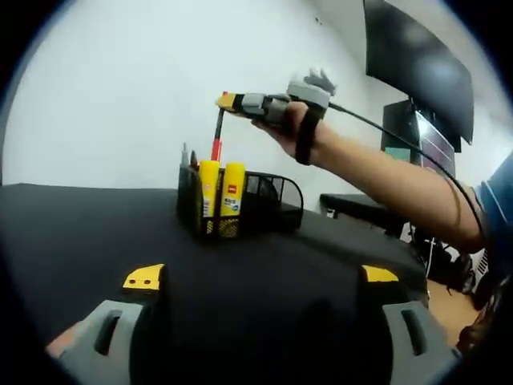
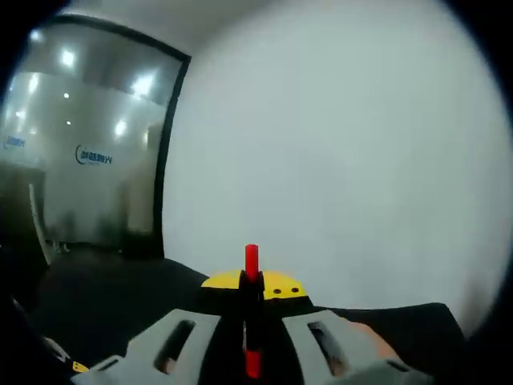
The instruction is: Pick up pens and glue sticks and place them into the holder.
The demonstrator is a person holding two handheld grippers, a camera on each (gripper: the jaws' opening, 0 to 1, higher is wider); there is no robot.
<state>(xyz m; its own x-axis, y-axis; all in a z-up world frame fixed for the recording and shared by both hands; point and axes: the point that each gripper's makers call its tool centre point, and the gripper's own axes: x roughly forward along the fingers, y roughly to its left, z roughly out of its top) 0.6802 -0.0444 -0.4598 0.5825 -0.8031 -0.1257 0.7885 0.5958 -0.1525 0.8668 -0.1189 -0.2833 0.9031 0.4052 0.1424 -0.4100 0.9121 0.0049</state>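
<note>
A black mesh holder point(image 1: 272, 204) stands on the black table point(image 1: 88, 233), with two yellow glue sticks point(image 1: 221, 186) upright in its front left compartment and pen tips poking up behind them. The right gripper point(image 1: 227, 101), held in a person's hand, hovers over the holder, shut on a red pen point(image 1: 217, 136) that hangs down with its lower end at the holder's top. In the right gripper view the same red pen point(image 2: 252, 265) is clamped between the right gripper's point(image 2: 252, 293) yellow tips. My left gripper point(image 1: 261, 277) sits low in front of the holder, open, with nothing in it.
A white wall rises behind the table. A dark screen point(image 1: 417, 56) hangs at the upper right, with a low bench point(image 1: 357, 204) below it. A glass partition point(image 2: 88, 144) stands to the left in the right gripper view. The person's forearm point(image 1: 393, 180) reaches in from the right.
</note>
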